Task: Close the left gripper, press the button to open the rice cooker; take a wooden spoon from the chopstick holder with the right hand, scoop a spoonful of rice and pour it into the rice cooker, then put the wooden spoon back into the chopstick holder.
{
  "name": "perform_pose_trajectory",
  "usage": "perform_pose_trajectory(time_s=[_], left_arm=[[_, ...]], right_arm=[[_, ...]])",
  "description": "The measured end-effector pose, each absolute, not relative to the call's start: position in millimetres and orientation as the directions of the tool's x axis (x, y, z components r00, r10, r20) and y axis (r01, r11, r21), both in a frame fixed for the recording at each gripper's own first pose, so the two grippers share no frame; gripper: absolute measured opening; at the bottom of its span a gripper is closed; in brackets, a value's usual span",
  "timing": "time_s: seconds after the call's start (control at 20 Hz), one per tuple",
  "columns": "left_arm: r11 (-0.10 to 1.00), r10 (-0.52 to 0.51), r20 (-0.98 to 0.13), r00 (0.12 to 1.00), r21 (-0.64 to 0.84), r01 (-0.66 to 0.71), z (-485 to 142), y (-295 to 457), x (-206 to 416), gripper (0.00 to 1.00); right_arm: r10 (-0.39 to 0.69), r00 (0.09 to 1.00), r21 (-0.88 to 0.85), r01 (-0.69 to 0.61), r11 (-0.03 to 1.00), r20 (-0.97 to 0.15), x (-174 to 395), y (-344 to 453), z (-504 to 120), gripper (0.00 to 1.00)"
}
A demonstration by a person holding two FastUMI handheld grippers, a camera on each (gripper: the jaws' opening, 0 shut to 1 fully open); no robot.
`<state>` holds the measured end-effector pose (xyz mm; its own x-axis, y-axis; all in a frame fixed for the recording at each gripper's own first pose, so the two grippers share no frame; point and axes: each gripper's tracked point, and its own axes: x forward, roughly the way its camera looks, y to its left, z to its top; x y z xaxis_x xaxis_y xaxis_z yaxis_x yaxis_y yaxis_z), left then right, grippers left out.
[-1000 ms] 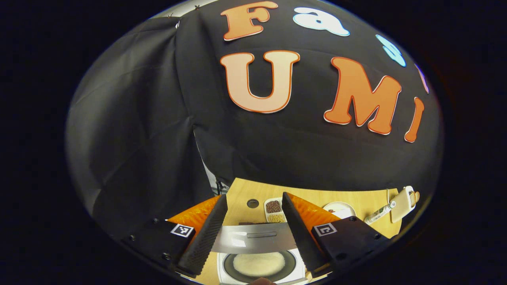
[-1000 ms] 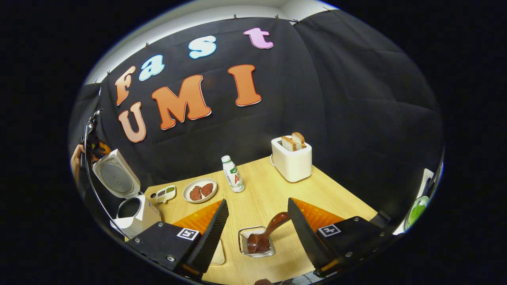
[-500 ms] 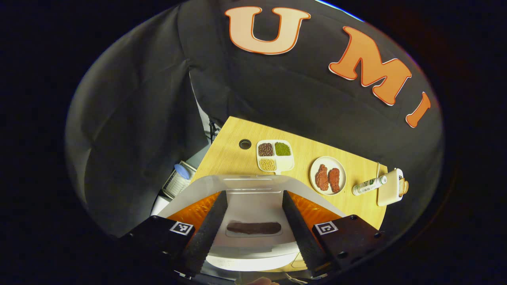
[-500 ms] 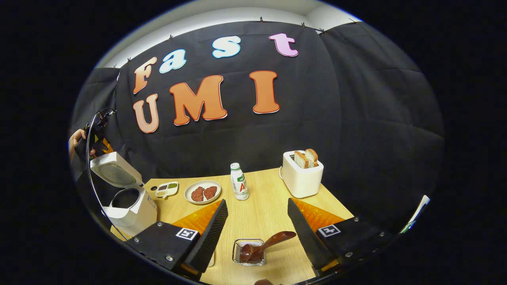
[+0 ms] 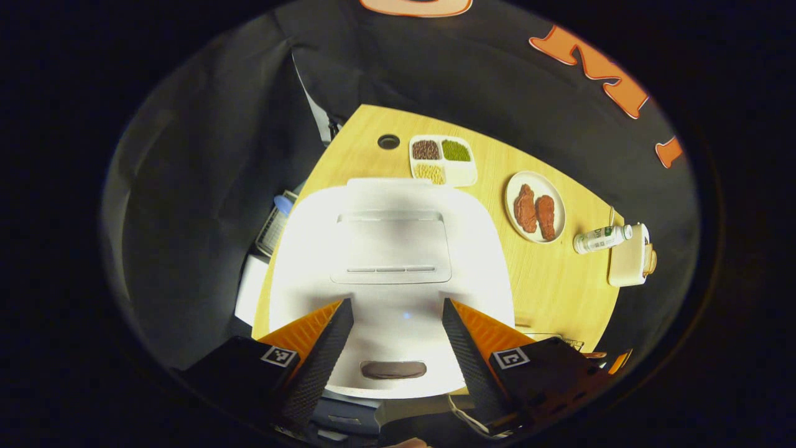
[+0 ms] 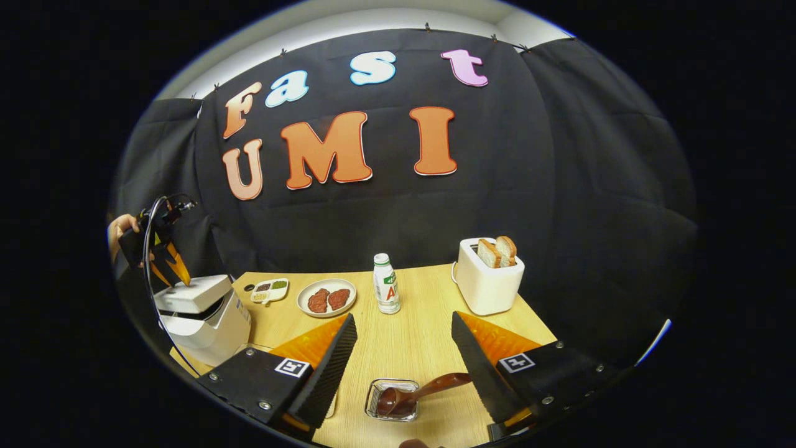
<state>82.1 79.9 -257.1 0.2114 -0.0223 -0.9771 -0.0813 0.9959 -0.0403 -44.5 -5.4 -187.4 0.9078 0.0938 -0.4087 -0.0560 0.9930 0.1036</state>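
Rice cooker (image 5: 392,249) lid looks like smooth glossy white plastic, table (image 6: 404,336) is matt light wood grain, chopstick holder (image 6: 392,399) is shiny wire metal, wooden spoon (image 6: 423,392) dark and glossy.

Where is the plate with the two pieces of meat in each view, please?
Left gripper view: plate of meat at right of the rice cooker, before the bottle.
Right gripper view: plate of meat left of centre, beside the bottle.
Shared landmark: the bottle.

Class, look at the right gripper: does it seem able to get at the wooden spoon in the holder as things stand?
Probably yes. The right gripper is open, the wooden spoon lies in the holder just ahead between its fingers, handle leaning out, nothing between.
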Motion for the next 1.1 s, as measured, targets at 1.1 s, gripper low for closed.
perform_pose_trajectory(time_s=[1.1], left_arm=[[1.0,-0.004,-0.269,0.963,0.022,0.011,-42.9,76.4,71.5,0.99]], right_arm=[[0.238,0.952,0.049,-0.233,0.971,-0.192,4.6,78.4,-107.6,0.95]])
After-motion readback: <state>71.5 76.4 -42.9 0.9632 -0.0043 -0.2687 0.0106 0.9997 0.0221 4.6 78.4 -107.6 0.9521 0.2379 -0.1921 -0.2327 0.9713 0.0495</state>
